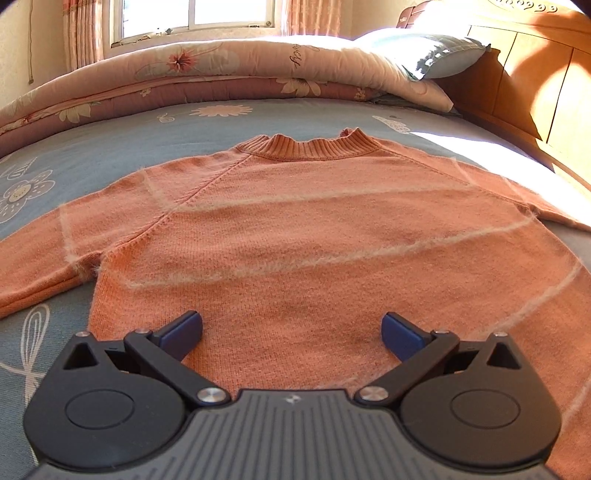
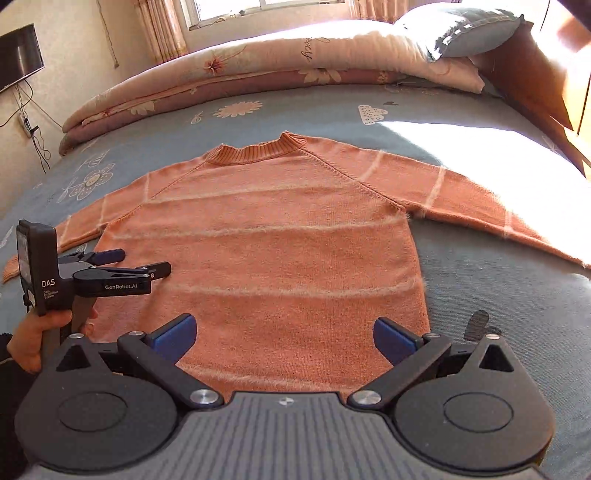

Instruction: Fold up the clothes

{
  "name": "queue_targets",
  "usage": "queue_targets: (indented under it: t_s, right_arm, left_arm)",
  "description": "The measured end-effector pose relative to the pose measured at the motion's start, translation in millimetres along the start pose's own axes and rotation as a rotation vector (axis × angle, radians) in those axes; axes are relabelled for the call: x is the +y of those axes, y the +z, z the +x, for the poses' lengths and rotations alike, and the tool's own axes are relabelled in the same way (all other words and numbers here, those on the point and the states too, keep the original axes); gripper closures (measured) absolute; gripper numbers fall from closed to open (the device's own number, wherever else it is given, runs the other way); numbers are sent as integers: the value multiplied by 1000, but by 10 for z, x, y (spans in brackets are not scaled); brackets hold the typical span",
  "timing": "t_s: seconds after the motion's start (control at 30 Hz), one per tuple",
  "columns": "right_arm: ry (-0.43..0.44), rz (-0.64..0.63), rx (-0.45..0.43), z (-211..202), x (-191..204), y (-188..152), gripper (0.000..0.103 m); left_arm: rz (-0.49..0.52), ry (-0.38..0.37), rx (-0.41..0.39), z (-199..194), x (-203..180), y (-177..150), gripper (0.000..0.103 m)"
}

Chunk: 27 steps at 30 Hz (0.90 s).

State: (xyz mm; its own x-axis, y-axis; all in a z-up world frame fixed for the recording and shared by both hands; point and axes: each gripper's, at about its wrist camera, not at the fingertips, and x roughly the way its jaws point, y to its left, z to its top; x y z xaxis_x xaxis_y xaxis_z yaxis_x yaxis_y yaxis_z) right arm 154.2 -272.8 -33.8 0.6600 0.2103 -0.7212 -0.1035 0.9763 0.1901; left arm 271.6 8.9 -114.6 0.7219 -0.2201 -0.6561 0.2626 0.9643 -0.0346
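sweater: orange knit sweater [image 1: 295, 236] is lying flat on blue floral bedsheet [image 1: 110, 147], collar pointing toward folded quilt [image 1: 207, 74], both sleeves spreading out sideways
left gripper: left gripper [image 1: 291, 330] is hovering over the sweater's lower body, jaws standing wide apart, gripping nothing; a hand [image 2: 33, 336] is holding its handle
right gripper: right gripper [image 2: 284, 332] is hovering above the hem, jaws gaping wide, holding nothing
background: pillow [image 2: 469, 29] is sitting on the quilt's end, window [image 1: 192, 18] behind
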Motion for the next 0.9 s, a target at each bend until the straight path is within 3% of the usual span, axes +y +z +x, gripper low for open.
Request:
queue_targets:
  t_s: [0.13,0.3,0.53,0.63,0.7,0.9]
  right_arm:
    - [29,13,-67,372,66,88,0]
    - [-6,-114,-174,1115,217,375,0]
    - [-76,-116,-120,1732,-87,544,0]
    - [-97,-6,-116,1713,-229,738,0]
    - [-55,31,-109,1645,-214,764,0]
    - [190,126,-93,1673,-143,670,0]
  left_arm:
    - [-40,5,4,-30,67,13,1]
    - [-51,12,5,-13,85,9,1]
    - [-26,28,0,37,44,12,1]
    - [-23,31,-5,41,38,7,1]
    - [-23,32,-6,44,38,10,1]
    - [-20,33,-8,40,38,4,1]
